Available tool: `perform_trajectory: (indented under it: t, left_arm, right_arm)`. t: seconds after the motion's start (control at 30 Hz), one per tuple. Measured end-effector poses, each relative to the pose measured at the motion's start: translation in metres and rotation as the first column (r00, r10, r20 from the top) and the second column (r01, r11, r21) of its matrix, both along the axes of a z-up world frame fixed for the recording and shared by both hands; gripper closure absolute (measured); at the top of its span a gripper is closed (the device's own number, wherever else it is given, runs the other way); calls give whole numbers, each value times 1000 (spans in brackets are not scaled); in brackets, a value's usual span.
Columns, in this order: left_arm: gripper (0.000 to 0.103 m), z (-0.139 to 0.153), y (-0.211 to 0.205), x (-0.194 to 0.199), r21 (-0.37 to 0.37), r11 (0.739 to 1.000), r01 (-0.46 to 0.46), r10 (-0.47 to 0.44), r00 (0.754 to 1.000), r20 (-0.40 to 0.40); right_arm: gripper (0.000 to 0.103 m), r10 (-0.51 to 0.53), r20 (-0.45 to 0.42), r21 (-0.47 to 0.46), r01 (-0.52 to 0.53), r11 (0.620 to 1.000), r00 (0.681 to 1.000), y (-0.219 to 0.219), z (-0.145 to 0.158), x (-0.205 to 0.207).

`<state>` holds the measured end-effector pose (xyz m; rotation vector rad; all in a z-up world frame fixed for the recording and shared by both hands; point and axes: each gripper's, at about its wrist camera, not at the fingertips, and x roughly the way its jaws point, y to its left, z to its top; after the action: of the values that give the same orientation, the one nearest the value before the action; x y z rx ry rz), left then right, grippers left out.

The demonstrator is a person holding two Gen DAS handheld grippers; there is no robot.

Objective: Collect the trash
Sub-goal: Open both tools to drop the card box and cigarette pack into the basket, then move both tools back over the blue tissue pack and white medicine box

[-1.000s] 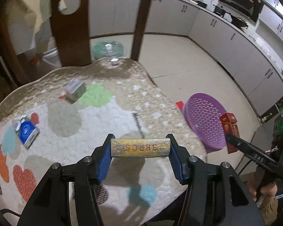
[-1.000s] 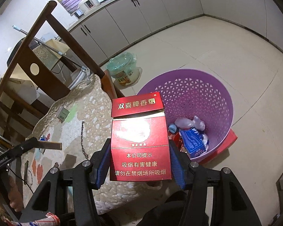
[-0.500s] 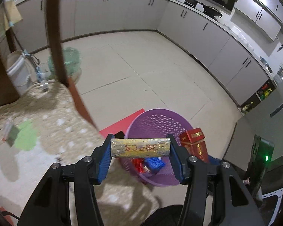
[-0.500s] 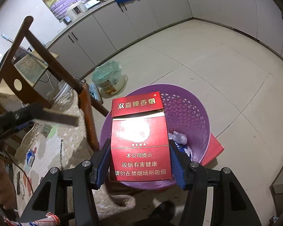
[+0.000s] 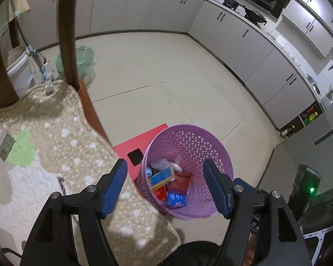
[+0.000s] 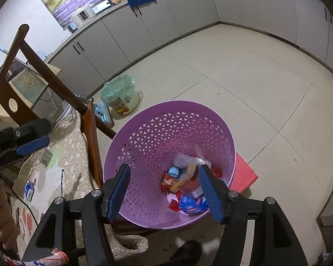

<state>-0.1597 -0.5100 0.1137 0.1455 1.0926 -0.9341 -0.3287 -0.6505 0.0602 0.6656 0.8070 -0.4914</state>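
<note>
Packets in the purple basket (image 6: 144, 137): print too blurred to read.
Small box on the blanket (image 5: 3, 143): label too small to read.

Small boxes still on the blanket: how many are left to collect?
2. A green-and-white box lies by the green patch of the blanket; a blue-and-white box sits nearer the person. The hand-held grippers may hide more.

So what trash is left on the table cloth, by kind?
Small green-sided box: 1
Blue-and-white packet: 1
Thin dark strip: 1
Total: 3
</note>
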Motion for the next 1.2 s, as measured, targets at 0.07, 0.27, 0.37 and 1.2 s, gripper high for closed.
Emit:
perform_trajectory:
  t: [0.07, 0.27, 0.37, 1.2]
  left_arm:
    - [34, 0, 10, -2, 16, 1000, -15, 15, 1000, 10]
    - [34, 1, 52, -10, 60, 996, -69, 65, 996, 61]
    - [33, -2, 77, -12, 86, 991, -100, 93, 992, 79]
    - [26, -42, 367, 90, 161, 803, -574, 577, 816, 34]
  right_arm:
    - [35, -3, 2, -2, 3, 1000, 1000, 2, 3, -3]
    - [35, 9, -1, -17, -9, 1000, 1000, 18, 13, -6]
    - [35, 26, -5, -21, -26, 999, 1000, 32, 17, -3]
    - [34, 339, -107, -40, -344, 938, 935, 202, 21, 81]
